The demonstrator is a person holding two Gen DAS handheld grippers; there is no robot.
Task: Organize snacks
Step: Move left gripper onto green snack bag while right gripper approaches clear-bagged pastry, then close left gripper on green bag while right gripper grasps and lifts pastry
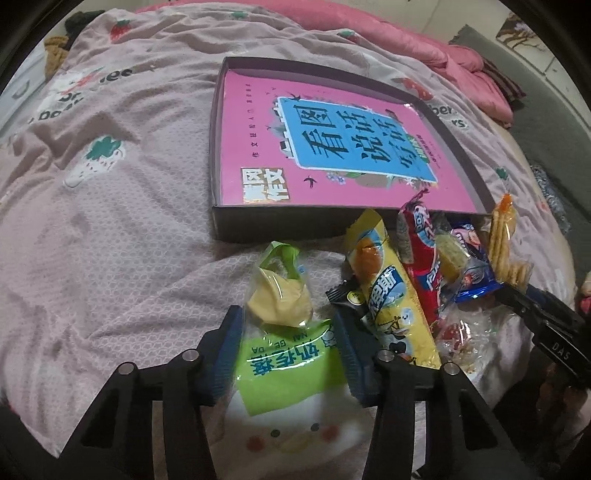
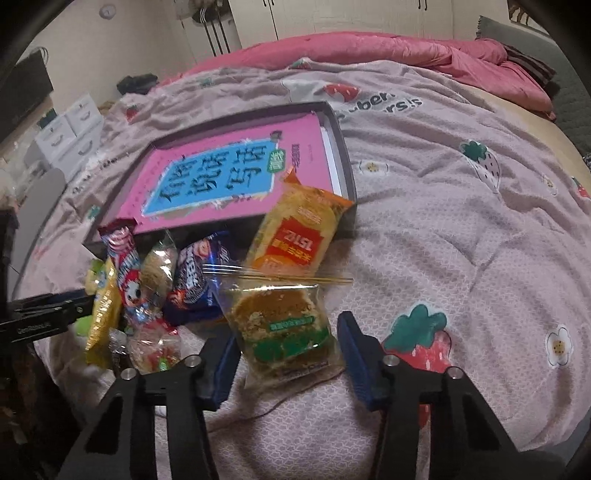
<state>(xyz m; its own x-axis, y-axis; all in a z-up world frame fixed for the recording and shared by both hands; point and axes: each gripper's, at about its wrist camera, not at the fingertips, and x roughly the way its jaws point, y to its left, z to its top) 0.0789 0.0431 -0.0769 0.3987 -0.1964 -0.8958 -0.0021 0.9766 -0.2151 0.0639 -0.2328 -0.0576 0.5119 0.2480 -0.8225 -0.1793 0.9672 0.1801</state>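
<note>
The bed (image 1: 110,221) holds a dark box (image 1: 236,225) at twelve o'clock. Each hand-held gripper squeezes a pack: left (image 1: 286,345) the green snack (image 1: 284,354), right (image 2: 286,354) the brown cake (image 2: 284,325). Lift slowly, hold tight.

Home bedroom: bed w/ strawberry-print quilt (image 2: 443,229), wardrobe (image 2: 332,18) behind.
</note>
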